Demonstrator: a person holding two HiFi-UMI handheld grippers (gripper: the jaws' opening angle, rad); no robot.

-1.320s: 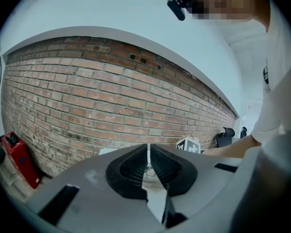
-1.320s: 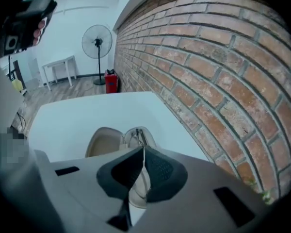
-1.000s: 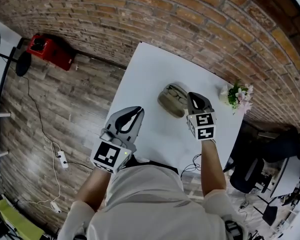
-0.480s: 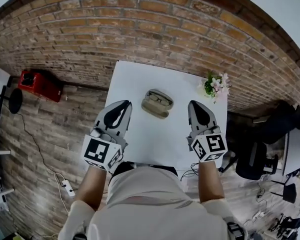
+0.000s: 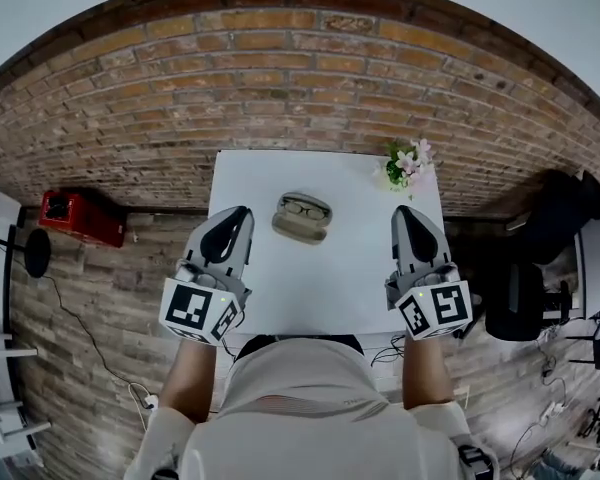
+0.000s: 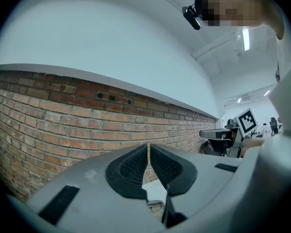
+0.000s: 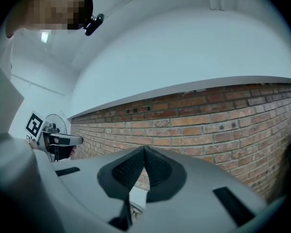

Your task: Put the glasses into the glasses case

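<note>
The glasses (image 5: 303, 207) lie inside the open glasses case (image 5: 298, 228), upper centre of the head view, on the white tabletop (image 5: 320, 288). The left hand-held gripper (image 5: 241, 211) and the right hand-held gripper (image 5: 406, 211) hang to either side of it, well apart from it. Each has its jaws pressed together on nothing (their own views show the pads meeting).

The likely remaining step is closing the lid. A one-sided push could slide the light case across the smooth tabletop. A temple arm that stands proud could get pinched.

Whether the arms are folded flat is too small to tell. Both gripper views look mostly at the brick wall (image 6: 63, 115), and only the left one shows a sliver of the glasses, below the jaws.
</note>
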